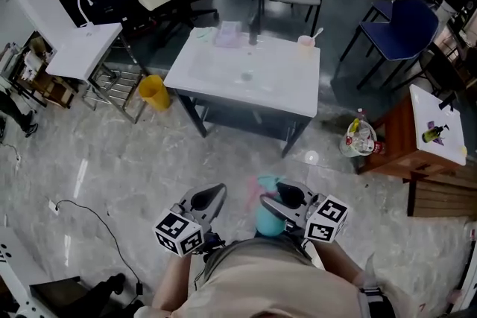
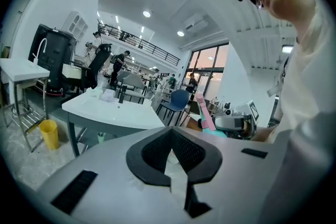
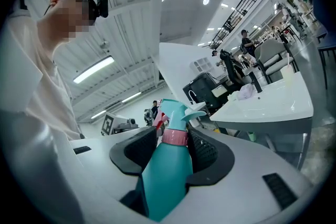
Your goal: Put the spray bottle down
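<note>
Above the grey marbled floor (image 1: 112,160), short of the near edge of the white table (image 1: 246,86), two grippers were held side by side close in front of the person's body. The left gripper (image 1: 207,199) was seen with its black pads (image 2: 152,152) brought together and nothing caught between them. The right gripper (image 1: 287,197) was seen with its jaws spread wide and pinched on the spray bottle (image 1: 268,218), the pads set against its shoulder just below the collar.

The bottle was carried in the air, clear of the floor and of the table. In the right gripper view its long axis (image 3: 168,170) was laid along the jaws, the base turned back toward the person and the spray head turned away, toward the table. The body was shown as smooth teal plastic, tapered toward the neck. A pink collar (image 3: 175,137) was fitted round the neck, a teal head with a short nozzle (image 3: 195,113) was mounted above it, and a pink trigger (image 3: 159,122) was set on the opposite side.
</note>
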Tool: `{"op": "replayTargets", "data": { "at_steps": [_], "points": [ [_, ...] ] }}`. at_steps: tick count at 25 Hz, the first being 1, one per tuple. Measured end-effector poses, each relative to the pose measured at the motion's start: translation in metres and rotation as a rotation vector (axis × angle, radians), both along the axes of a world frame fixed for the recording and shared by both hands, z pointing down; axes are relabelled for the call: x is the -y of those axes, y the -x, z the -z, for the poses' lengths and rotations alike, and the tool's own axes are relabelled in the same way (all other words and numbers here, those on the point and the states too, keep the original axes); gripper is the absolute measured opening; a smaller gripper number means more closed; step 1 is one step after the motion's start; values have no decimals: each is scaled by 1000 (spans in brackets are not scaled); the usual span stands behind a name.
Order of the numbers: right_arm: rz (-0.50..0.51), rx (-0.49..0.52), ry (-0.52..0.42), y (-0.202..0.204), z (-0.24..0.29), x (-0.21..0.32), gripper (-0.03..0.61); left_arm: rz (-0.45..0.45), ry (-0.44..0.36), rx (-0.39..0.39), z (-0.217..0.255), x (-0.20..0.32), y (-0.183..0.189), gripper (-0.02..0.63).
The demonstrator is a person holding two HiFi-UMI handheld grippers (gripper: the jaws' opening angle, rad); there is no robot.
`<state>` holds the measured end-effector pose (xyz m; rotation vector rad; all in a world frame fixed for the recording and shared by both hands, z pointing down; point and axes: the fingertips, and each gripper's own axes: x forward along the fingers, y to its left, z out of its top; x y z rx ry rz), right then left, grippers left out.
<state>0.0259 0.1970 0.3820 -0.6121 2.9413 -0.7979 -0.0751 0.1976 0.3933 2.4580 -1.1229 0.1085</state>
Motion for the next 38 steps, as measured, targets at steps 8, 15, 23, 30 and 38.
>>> {"op": "replayTargets", "data": {
  "at_steps": [8, 15, 23, 30, 38],
  "points": [
    [41, 11, 20, -25, -6, 33, 193, 23, 9, 41, 0, 29, -27, 5],
    [56, 44, 7, -52, -4, 66, 193, 27, -1, 80, 5, 54, -55, 5],
    [46, 82, -1, -76, -2, 90, 193, 6, -14, 144, 9, 72, -81, 5],
    [20, 118, -13, -88, 6, 100, 193, 12, -12, 155, 11, 76, -85, 5],
    [-23, 114, -32, -97, 9, 100, 193, -10, -27, 141, 10, 84, -86, 5]
  ]
}}
